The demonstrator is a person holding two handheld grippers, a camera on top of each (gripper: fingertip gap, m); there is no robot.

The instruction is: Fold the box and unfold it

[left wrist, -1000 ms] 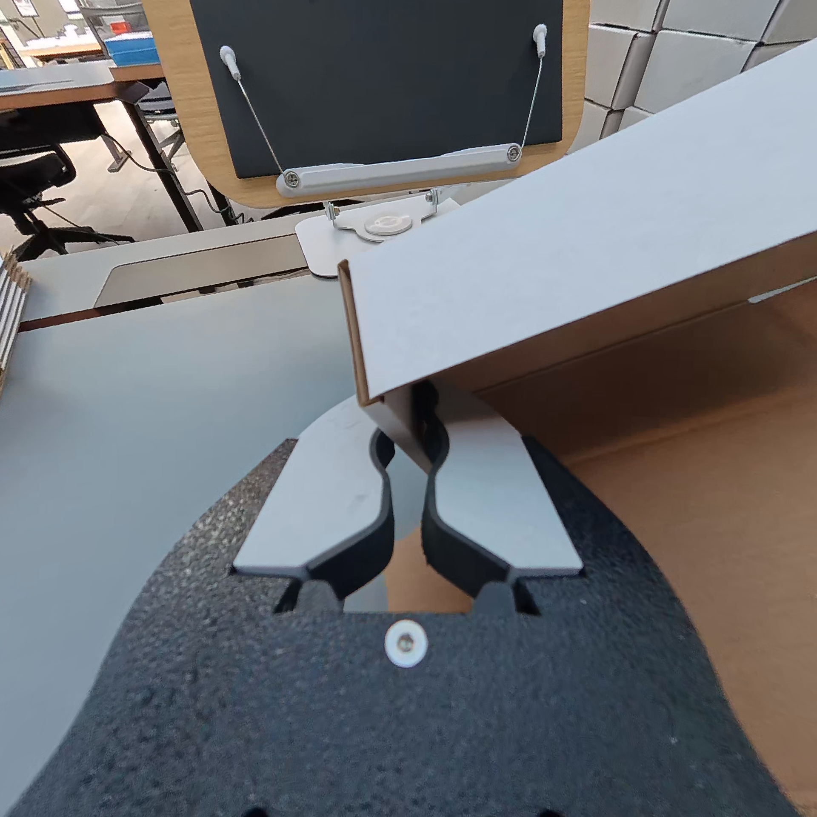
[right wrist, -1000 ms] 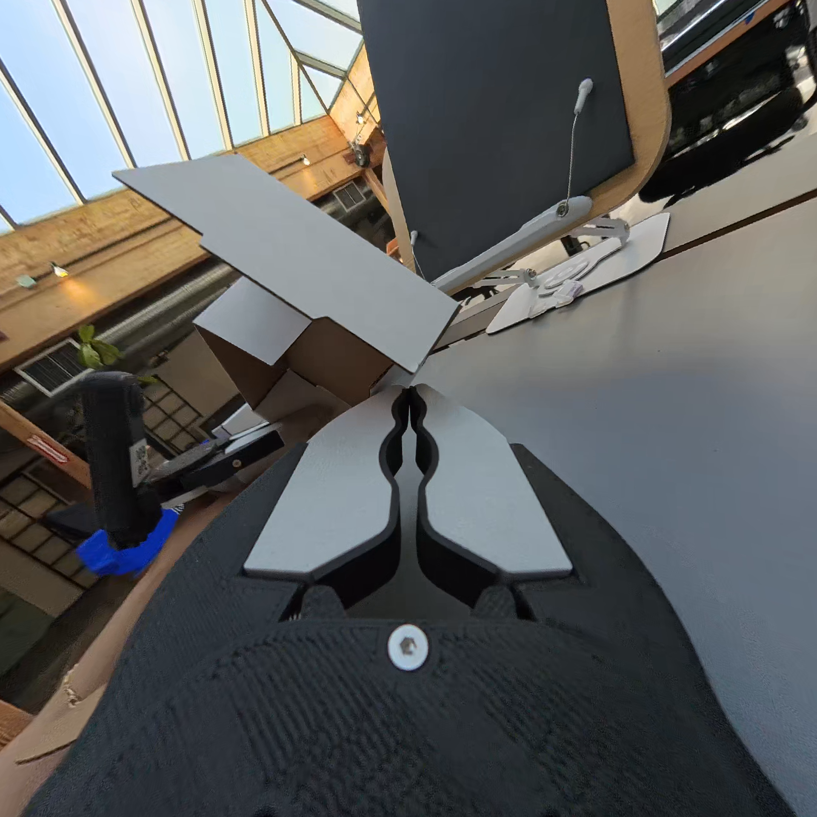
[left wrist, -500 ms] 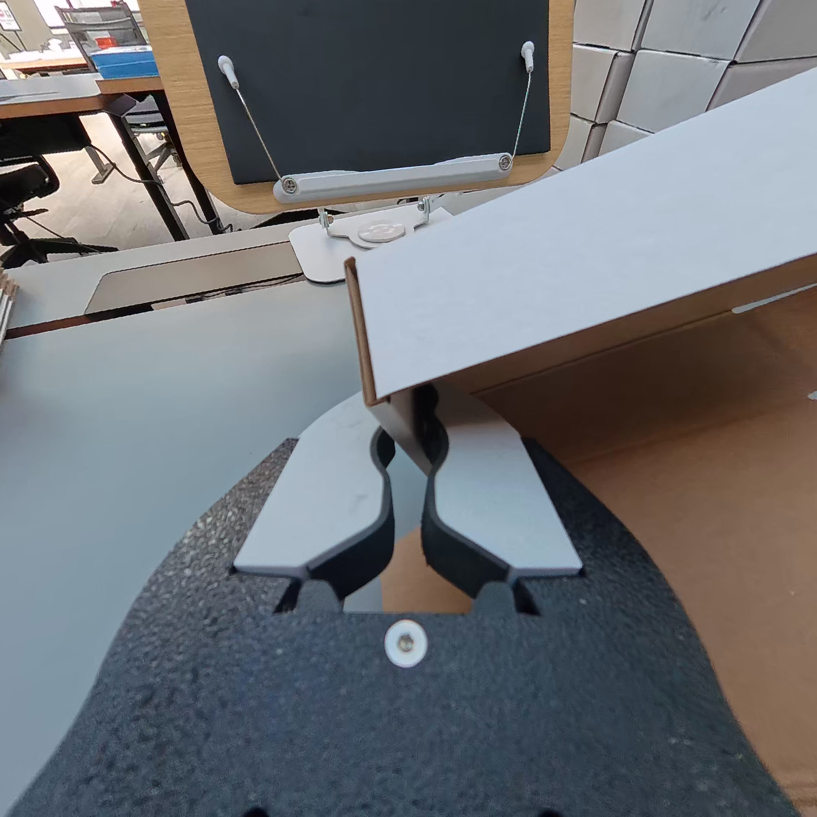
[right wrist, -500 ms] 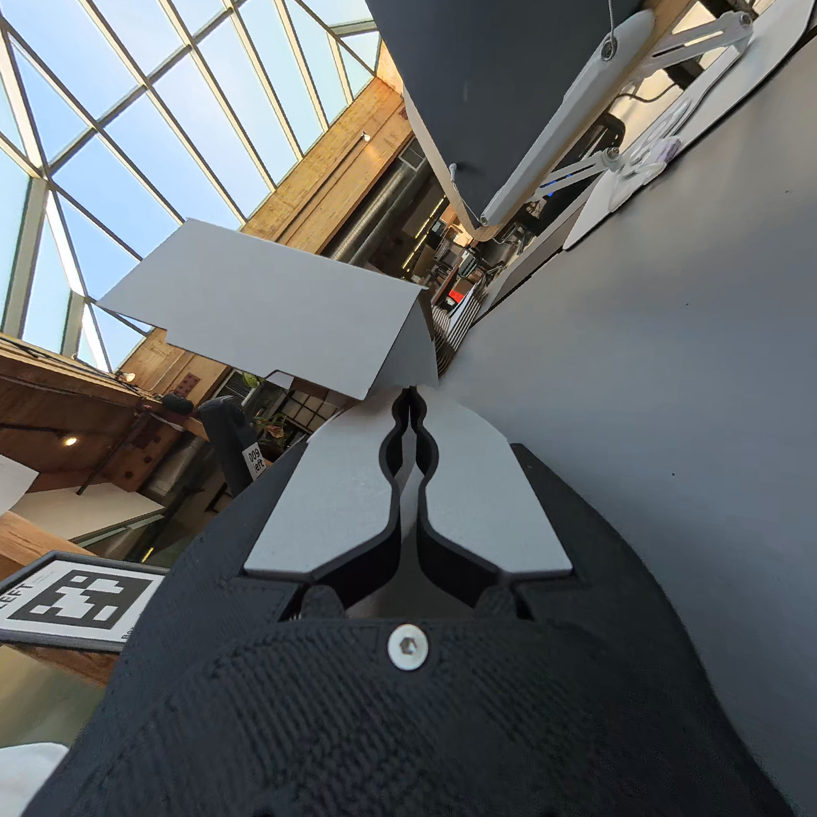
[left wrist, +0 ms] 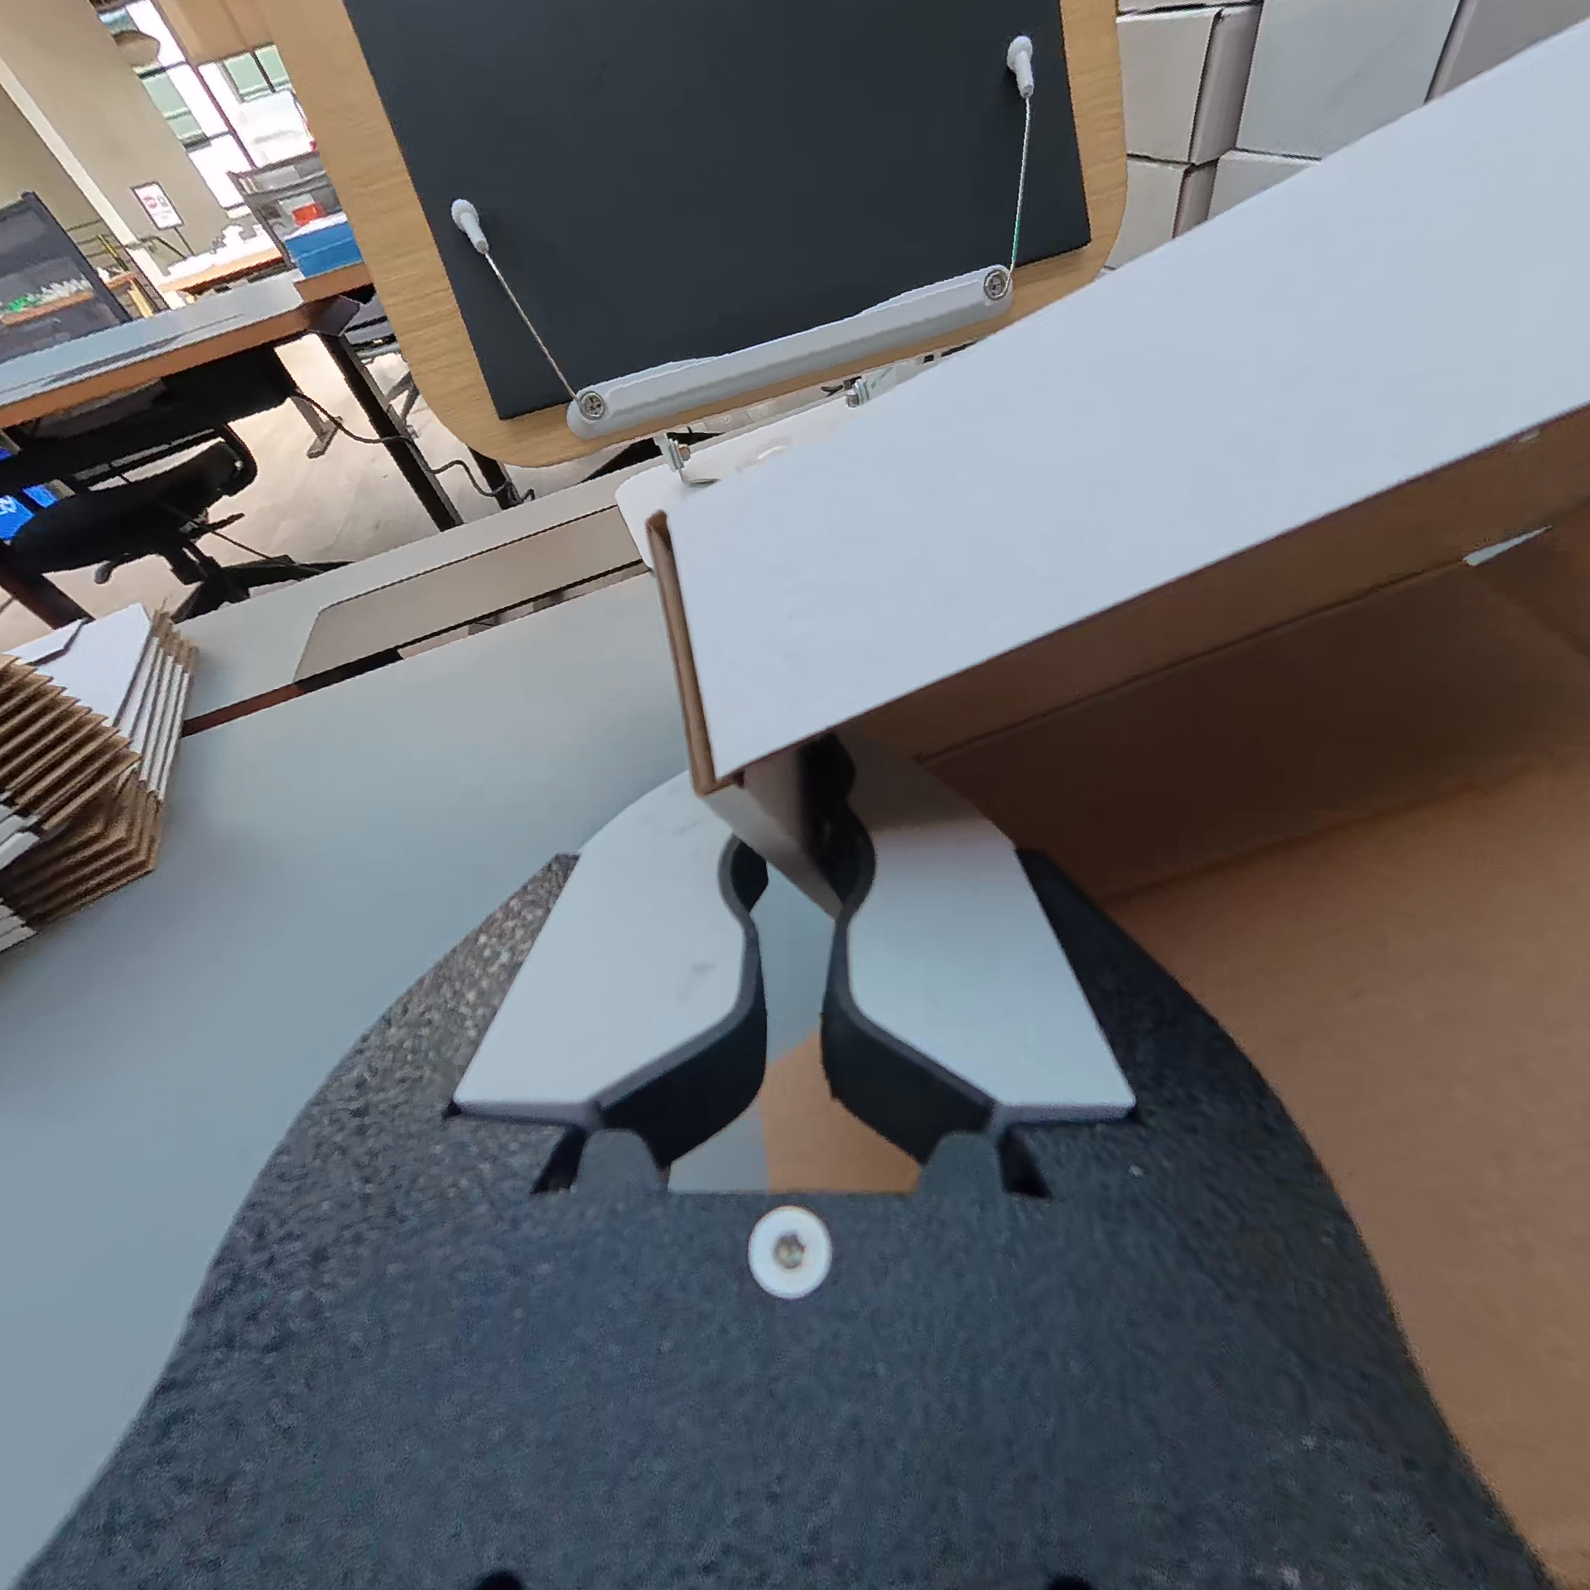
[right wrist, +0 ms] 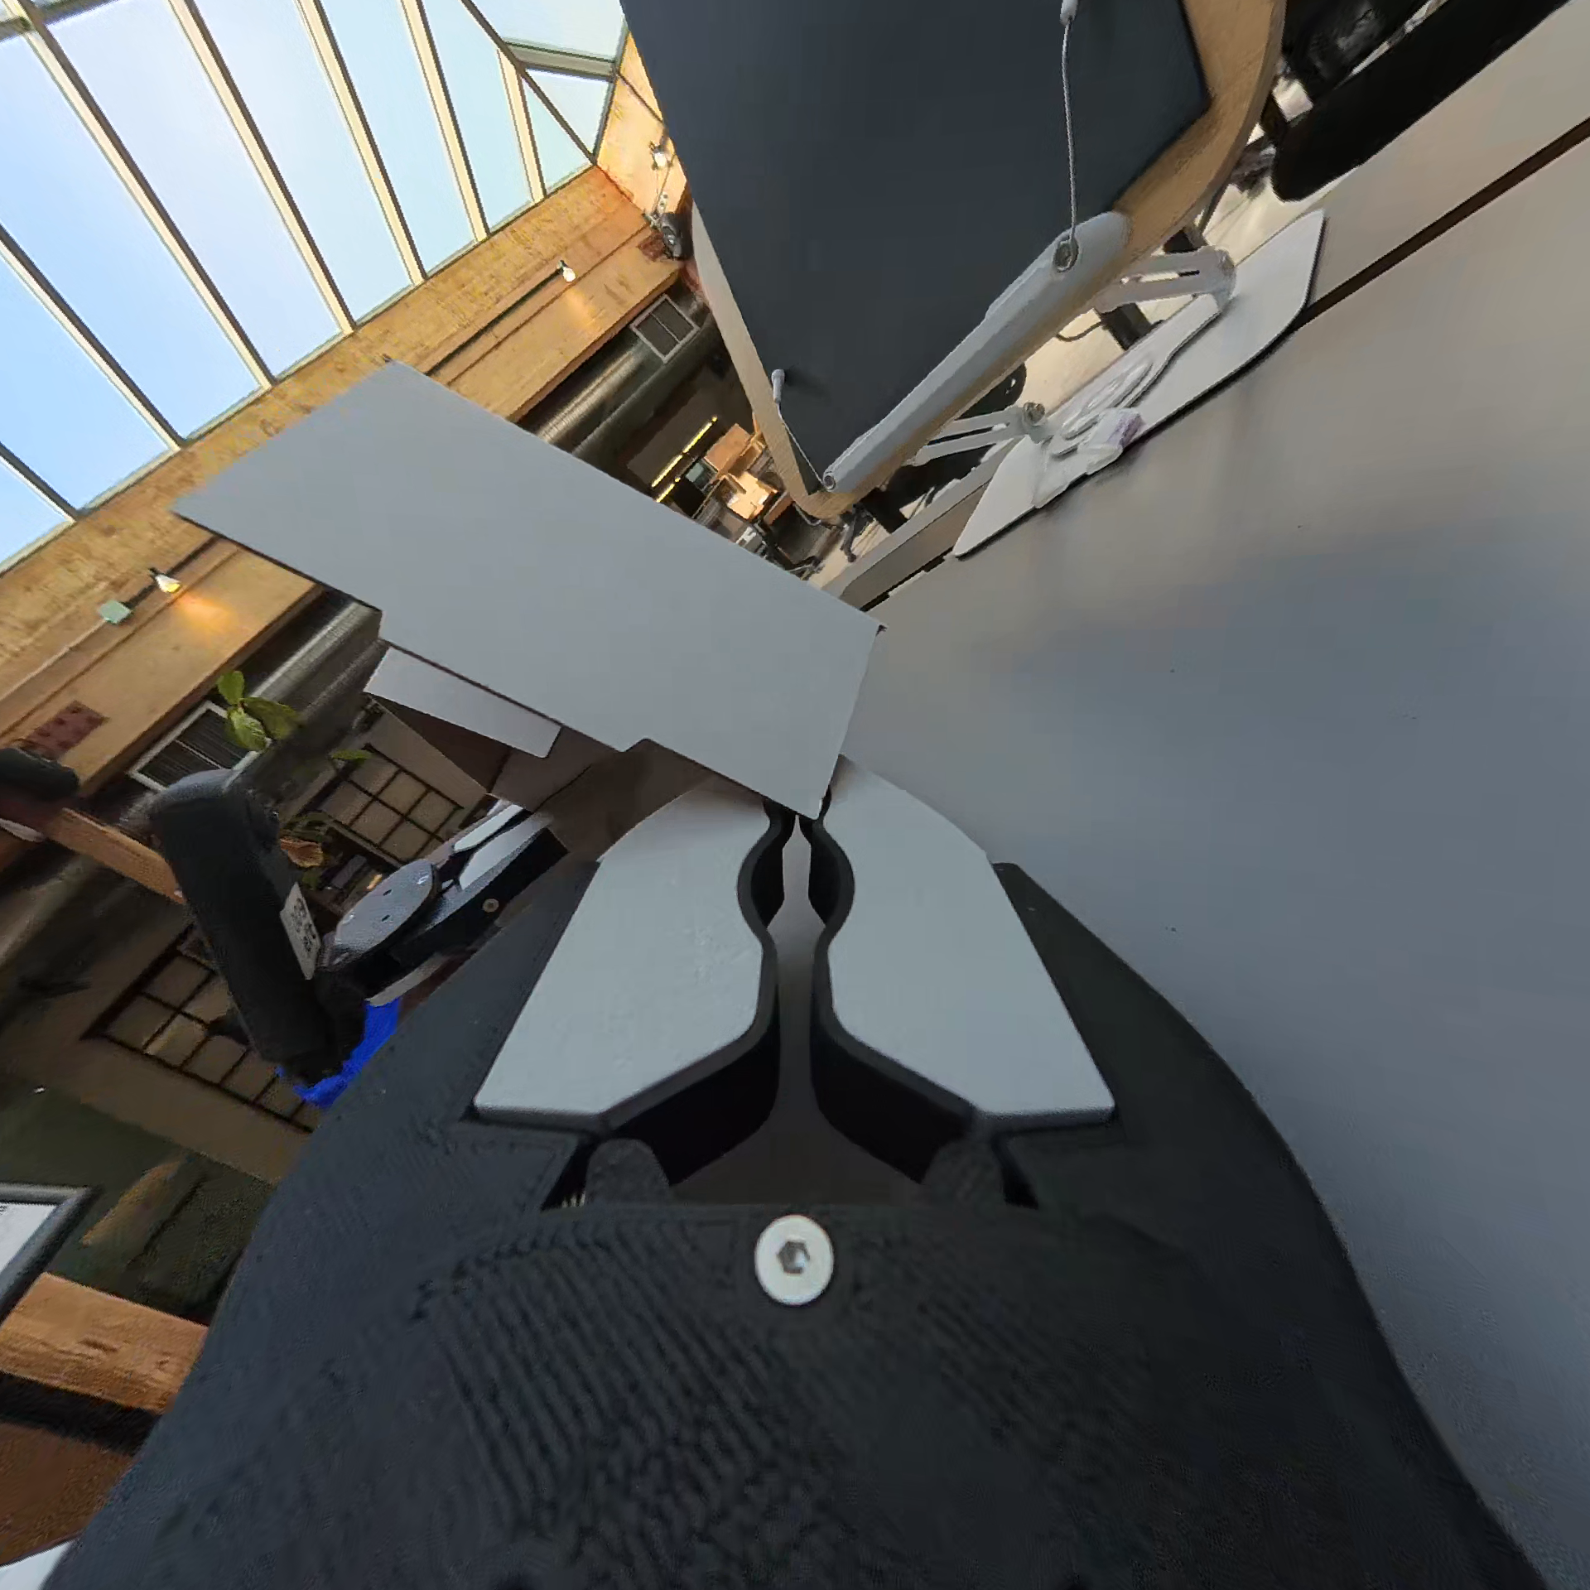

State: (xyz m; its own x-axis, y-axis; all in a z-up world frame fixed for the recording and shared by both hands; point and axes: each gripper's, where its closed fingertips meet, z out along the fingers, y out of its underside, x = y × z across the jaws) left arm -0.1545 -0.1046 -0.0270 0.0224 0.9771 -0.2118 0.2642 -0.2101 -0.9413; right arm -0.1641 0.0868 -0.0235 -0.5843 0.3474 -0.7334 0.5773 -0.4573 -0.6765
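Observation:
The cardboard box (left wrist: 1118, 413) is white outside and brown inside, partly folded, with one wide panel tilted up over its brown inner floor (left wrist: 1334, 989). My left gripper (left wrist: 804, 826) is shut on a small flap at the panel's near left corner. In the right wrist view the same box (right wrist: 559, 619) shows as a white flap raised against the ceiling. My right gripper (right wrist: 796, 817) is shut on that flap's near corner. The left gripper's black handle (right wrist: 241, 929) shows farther off at the left, held by a blue-gloved hand (right wrist: 335, 1084).
The grey table (left wrist: 301, 903) carries a wood-framed black board on a white stand (left wrist: 731, 215) at the back. A stack of flat cardboard blanks (left wrist: 77, 774) lies at the left edge. White boxes (left wrist: 1247, 86) are piled at the back right.
Both grippers keep their hold on the box. The right gripper swung up towards the ceiling and has tilted back down. The left view shifted, bringing the cardboard stack into sight.

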